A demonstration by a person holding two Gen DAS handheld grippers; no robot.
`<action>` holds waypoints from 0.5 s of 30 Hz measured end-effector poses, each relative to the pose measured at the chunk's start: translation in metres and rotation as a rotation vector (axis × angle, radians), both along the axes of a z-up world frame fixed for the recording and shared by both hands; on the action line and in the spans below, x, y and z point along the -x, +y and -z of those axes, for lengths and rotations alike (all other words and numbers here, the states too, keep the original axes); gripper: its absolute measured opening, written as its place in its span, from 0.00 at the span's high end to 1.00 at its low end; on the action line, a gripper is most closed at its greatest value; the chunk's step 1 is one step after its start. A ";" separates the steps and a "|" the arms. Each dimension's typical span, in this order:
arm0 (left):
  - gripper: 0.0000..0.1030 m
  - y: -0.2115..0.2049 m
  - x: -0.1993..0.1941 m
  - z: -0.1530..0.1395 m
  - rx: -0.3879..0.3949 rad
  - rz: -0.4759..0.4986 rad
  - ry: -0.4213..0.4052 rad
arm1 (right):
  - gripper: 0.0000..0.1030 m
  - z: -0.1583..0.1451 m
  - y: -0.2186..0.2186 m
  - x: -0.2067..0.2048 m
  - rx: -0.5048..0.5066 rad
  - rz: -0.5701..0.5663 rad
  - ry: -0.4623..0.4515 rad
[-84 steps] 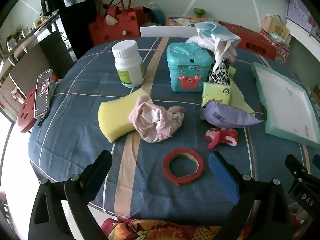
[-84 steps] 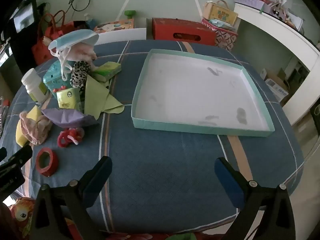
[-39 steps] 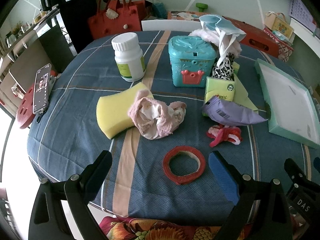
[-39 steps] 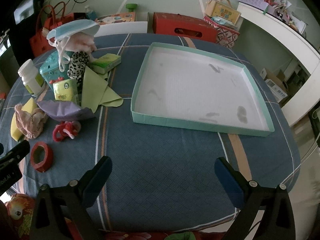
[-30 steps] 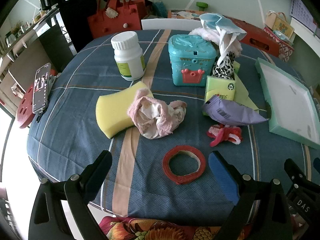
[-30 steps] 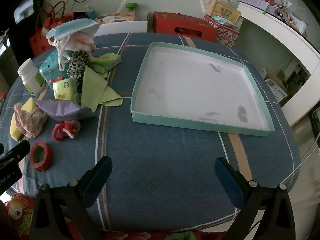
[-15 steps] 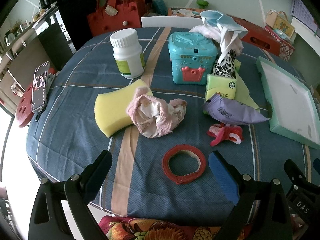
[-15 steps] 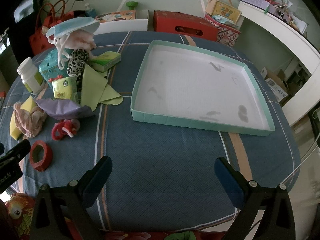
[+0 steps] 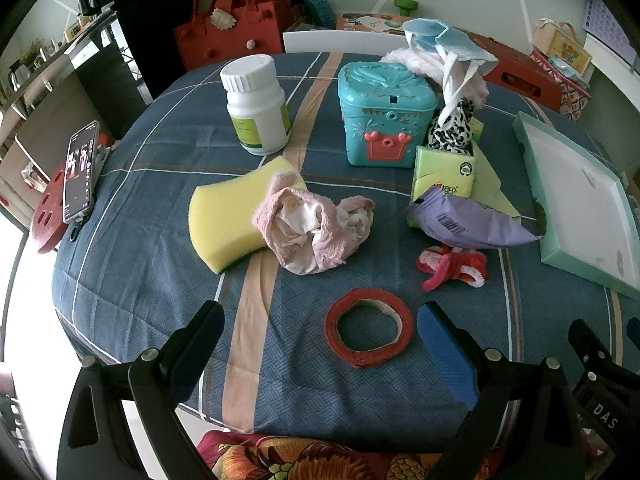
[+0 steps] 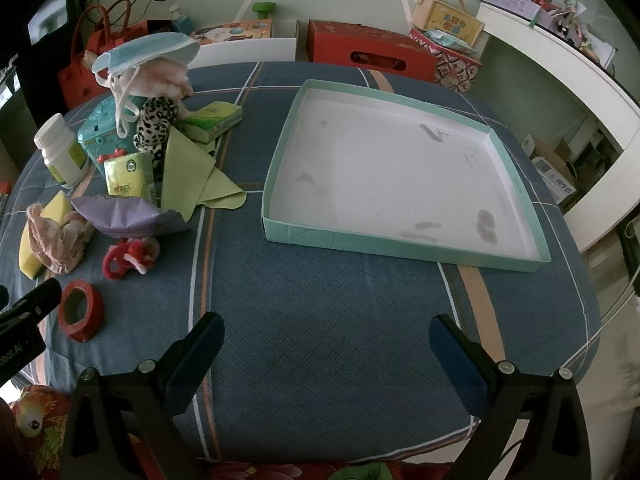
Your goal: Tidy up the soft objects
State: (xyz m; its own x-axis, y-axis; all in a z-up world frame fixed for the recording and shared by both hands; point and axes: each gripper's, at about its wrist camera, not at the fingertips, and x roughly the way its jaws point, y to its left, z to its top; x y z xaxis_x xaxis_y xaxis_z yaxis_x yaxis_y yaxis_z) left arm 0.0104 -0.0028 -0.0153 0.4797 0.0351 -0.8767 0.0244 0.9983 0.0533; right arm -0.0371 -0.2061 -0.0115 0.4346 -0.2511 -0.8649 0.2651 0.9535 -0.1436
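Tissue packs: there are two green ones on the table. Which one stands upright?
The green tissue pack beside the purple pouch stands upright; the other pack lies flat farther back.

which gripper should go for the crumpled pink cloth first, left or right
Left, most likely. The left gripper is open and faces the pink cloth on the sponge, just past the tape roll. The right gripper faces the tray, with the cloth far off to its side.

Both tools are showing black plastic frames with silver screws. The left gripper and the right gripper are each wearing blue pads on black, wedge-shaped fingers.
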 end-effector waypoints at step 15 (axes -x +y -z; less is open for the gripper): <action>0.05 0.001 -0.004 0.005 -0.010 -0.012 0.037 | 0.00 0.002 0.001 -0.002 -0.008 -0.005 0.019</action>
State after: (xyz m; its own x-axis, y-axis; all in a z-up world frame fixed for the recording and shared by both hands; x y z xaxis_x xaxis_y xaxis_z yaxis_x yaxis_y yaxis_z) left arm 0.0140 -0.0017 -0.0203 0.4465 0.0497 -0.8934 0.0144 0.9979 0.0626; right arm -0.0348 -0.2046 -0.0137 0.4197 -0.2418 -0.8749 0.2573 0.9560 -0.1408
